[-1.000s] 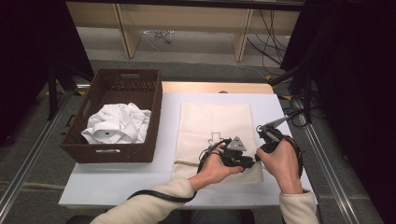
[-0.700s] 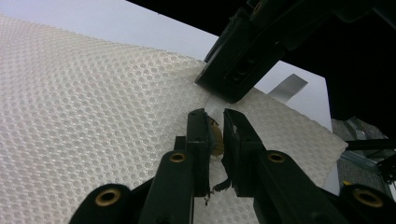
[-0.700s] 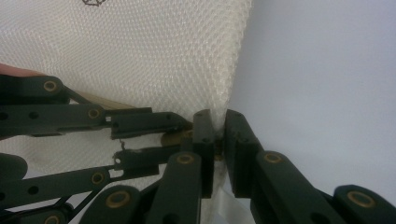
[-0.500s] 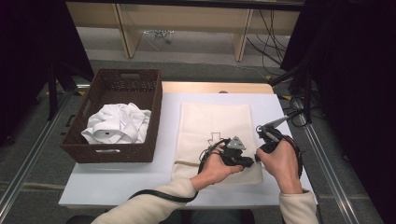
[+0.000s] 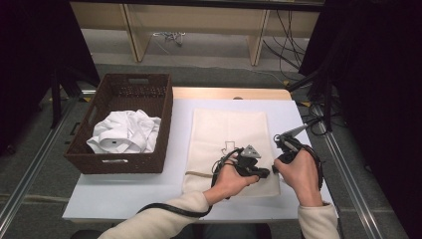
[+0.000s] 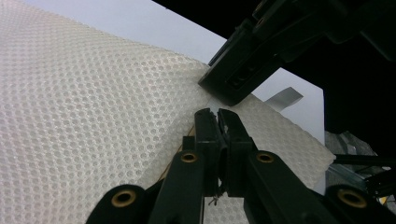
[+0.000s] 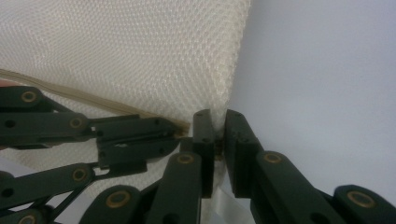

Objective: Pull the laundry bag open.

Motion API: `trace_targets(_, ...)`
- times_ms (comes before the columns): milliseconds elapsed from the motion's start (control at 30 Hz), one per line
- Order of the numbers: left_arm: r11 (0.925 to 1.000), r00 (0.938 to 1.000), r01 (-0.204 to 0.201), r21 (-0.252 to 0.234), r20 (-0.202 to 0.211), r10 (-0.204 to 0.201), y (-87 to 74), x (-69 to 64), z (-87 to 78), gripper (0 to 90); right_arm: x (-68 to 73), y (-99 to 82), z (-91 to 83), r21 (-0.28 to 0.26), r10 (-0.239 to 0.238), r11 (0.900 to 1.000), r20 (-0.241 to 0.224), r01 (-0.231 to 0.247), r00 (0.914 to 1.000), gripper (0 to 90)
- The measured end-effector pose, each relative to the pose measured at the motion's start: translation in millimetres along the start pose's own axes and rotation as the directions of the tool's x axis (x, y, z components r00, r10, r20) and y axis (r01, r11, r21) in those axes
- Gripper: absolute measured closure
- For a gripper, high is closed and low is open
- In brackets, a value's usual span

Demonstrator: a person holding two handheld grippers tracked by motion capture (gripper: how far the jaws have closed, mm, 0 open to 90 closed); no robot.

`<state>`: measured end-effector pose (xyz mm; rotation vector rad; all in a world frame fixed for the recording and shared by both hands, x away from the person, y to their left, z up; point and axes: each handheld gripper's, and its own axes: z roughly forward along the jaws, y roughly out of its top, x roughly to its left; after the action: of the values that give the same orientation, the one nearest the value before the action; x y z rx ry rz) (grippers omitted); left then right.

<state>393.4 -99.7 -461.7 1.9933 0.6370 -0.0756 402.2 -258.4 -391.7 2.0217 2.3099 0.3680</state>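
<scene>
A cream mesh bag [image 5: 230, 144] lies flat on the white table [image 5: 124, 196], just right of the wicker basket [image 5: 122, 159] holding crumpled white cloth [image 5: 127, 132]. At the bag's near right corner, the left gripper [image 5: 262, 173] pinches its zipper end, and the right gripper [image 7: 218, 130], touching it, nips the corner edge.

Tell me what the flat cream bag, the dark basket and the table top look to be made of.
Cream bag: mesh fabric, probably synthetic; the gripper views show a honeycomb weave of small holes, matte, with a tan zipper-like strip.
Basket: woven wicker or rattan, dark brown; the plaited walls show the weave, with cut-out handles.
Table top: smooth pale blue-white sheet, likely laminate or plastic; no grain, faint sheen.
</scene>
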Motion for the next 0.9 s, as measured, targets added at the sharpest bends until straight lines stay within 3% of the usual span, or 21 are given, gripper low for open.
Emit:
trace_targets(233,1.0000,0.9999,0.003,-0.009,-0.013,-0.003,-1.5,-0.2,-4.8,86.8,-1.2,0.4,2.3,0.020,0.020,0.9996,-0.003,-0.020,0.9998,84.5)
trace_targets(400,0.9999,0.9998,0.009,-0.011,-0.017,-0.009,-2.7,-1.0,-8.6,86.8,-2.8,0.4,3.5,0.018,-0.003,0.9998,-0.006,0.003,1.0000,84.5)
trace_targets(467,0.9999,0.9998,0.014,-0.008,-0.013,-0.014,-2.9,-0.7,-10.2,86.8,-2.2,0.6,4.6,0.028,0.018,0.9995,0.000,-0.018,0.9998,84.5)
trace_targets(633,0.9997,0.9997,0.024,-0.007,-0.001,-0.024,-3.2,0.0,-12.4,86.8,-1.9,0.7,4.4,0.026,0.007,0.9997,-0.003,-0.007,1.0000,84.5)
trace_targets(700,0.9997,0.9997,0.023,-0.007,-0.003,-0.023,-3.3,-0.2,-13.1,86.7,0.5,0.1,3.6,0.033,0.033,0.9989,-0.004,-0.033,0.9994,84.5)
trace_targets(900,0.9994,0.9993,0.036,-0.002,0.004,-0.036,-3.8,-0.2,-15.6,86.7,-3.1,0.5,6.0,0.026,0.011,0.9996,-0.001,-0.011,0.9999,84.5)
